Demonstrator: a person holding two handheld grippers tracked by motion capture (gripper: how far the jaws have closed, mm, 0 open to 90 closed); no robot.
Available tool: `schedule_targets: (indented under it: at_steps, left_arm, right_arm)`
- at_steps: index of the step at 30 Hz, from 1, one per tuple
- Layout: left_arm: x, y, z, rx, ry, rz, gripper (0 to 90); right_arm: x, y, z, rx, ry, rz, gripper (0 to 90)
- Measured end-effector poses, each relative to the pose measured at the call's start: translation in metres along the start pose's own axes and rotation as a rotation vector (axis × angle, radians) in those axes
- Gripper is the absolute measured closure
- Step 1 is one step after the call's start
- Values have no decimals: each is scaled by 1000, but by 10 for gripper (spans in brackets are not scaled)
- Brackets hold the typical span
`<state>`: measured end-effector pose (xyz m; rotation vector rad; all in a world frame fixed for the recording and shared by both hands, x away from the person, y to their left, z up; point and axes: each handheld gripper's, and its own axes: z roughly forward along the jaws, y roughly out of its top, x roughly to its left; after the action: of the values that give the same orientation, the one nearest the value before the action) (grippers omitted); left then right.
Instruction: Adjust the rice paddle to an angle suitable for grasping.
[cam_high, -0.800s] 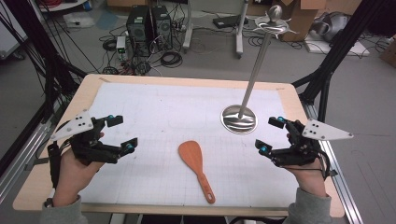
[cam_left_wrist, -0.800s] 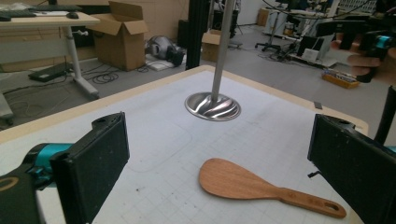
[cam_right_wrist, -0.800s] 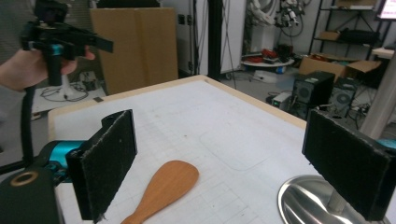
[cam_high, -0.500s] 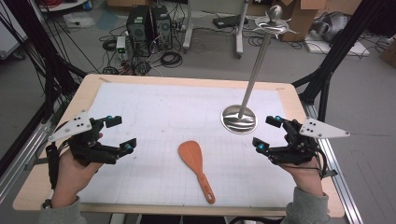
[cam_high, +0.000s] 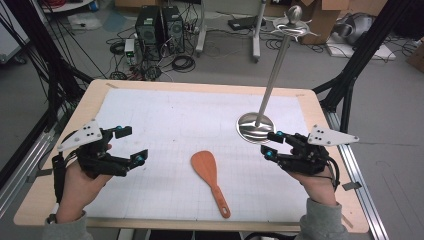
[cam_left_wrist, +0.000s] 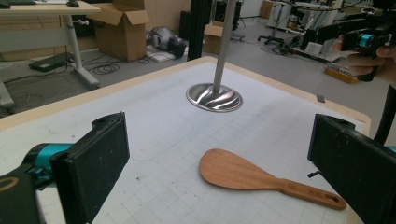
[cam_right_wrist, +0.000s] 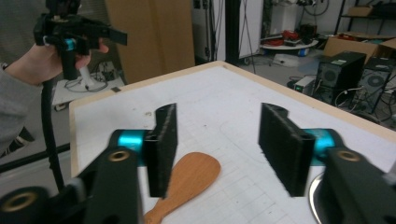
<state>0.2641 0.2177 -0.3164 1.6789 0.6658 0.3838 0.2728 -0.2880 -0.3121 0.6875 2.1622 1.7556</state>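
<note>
High view: a grey floor fills the upper part of the frame, strewn with cables, two black computer towers at upper left, and cardboard boxes at upper right. Below it, a wooden table takes up the middle, covered by a white gridded mat. A tall metal stand rises from its round shiny base, right of centre on the mat, its pole leaning toward the upper right of the frame. An orange-brown wooden spatula lies flat at lower centre, blade toward the upper left, handle toward the lower right. At lower left, the left gripper is held above the mat, jaws wide apart and empty. At right of centre, the right gripper sits just beside the stand's base, jaws apart, holding nothing.
</note>
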Motion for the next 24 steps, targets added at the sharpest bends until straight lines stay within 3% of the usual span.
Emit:
schedule_targets:
  at_steps: [5, 6, 7, 8, 12, 15, 24]
  left_arm:
    - [1, -1, 0, -8, 24, 15, 58]
    - [1, 0, -1, -14, 38, 16, 58]
    - [1, 0, -1, -14, 38, 16, 58]
    - [2, 0, -2, -26, 45, 18, 58]
    - [1, 0, -1, -21, 45, 15, 58]
    - [1, 0, 0, -17, 41, 18, 58]
    - [1, 0, -1, -16, 40, 16, 58]
  right_arm:
    - [3, -2, 3, 34, 11, -14, 629]
    - [5, -8, 4, 68, 41, -48, 685]
    - [5, -8, 4, 68, 41, -48, 685]
    - [6, -9, 3, 62, -6, -67, 761]
    - [7, -9, 3, 33, 7, -71, 827]
    - [8, -10, 6, 43, 22, -93, 885]
    - [14, -12, 21, 78, 80, -119, 891]
